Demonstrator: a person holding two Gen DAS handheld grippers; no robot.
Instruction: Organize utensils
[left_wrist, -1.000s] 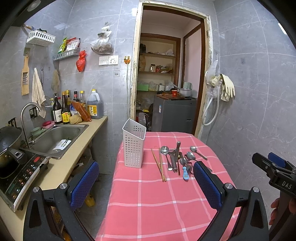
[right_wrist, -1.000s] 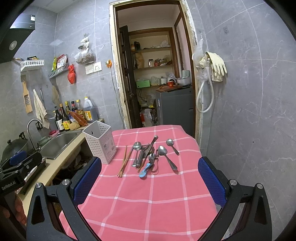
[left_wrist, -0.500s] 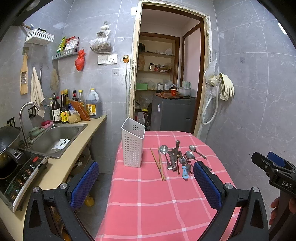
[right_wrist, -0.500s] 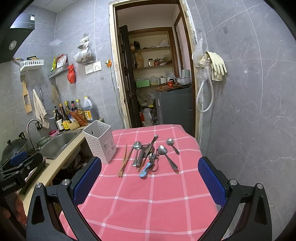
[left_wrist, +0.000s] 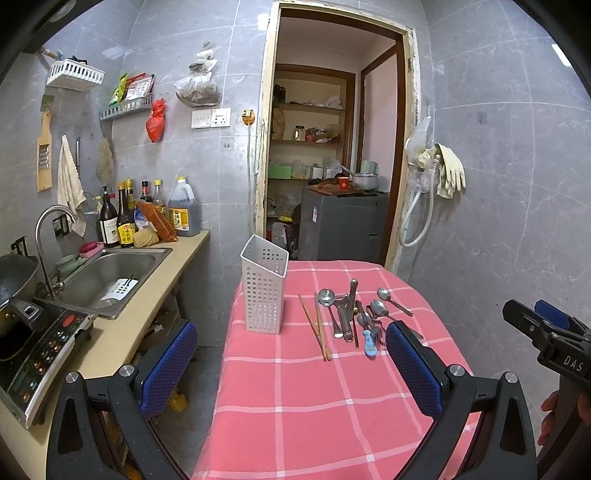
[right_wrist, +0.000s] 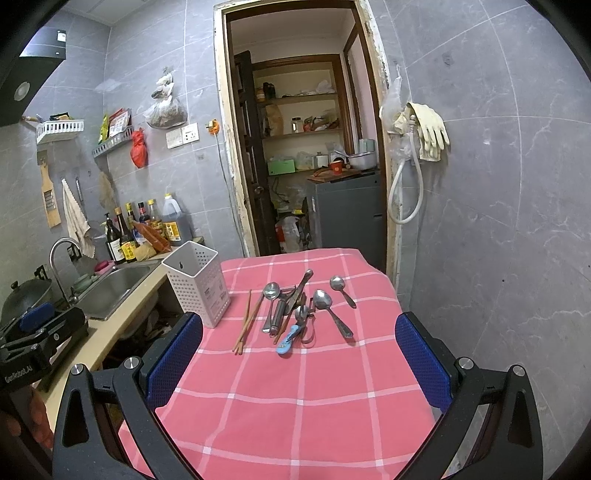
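A white perforated utensil holder (left_wrist: 264, 290) (right_wrist: 197, 282) stands upright on the left part of the pink checked tablecloth (left_wrist: 314, 398) (right_wrist: 295, 398). To its right lie wooden chopsticks (left_wrist: 314, 326) (right_wrist: 246, 321), several metal spoons (left_wrist: 391, 301) (right_wrist: 330, 310), a dark-handled tool and a blue-handled piece (left_wrist: 369, 341) (right_wrist: 288, 341), loosely heaped. My left gripper (left_wrist: 295, 373) hangs open over the table's near end, with nothing between its blue pads. My right gripper (right_wrist: 299, 365) is open too, short of the heap.
A counter with sink (left_wrist: 107, 275), tap, induction hob (left_wrist: 33, 347) and bottles (left_wrist: 125, 218) runs along the left. Grey tiled walls close in on the right. An open doorway (left_wrist: 328, 166) behind the table shows shelves and a grey cabinet.
Both views have drifted only slightly; the utensils and holder lie as before. Both grippers stay open.
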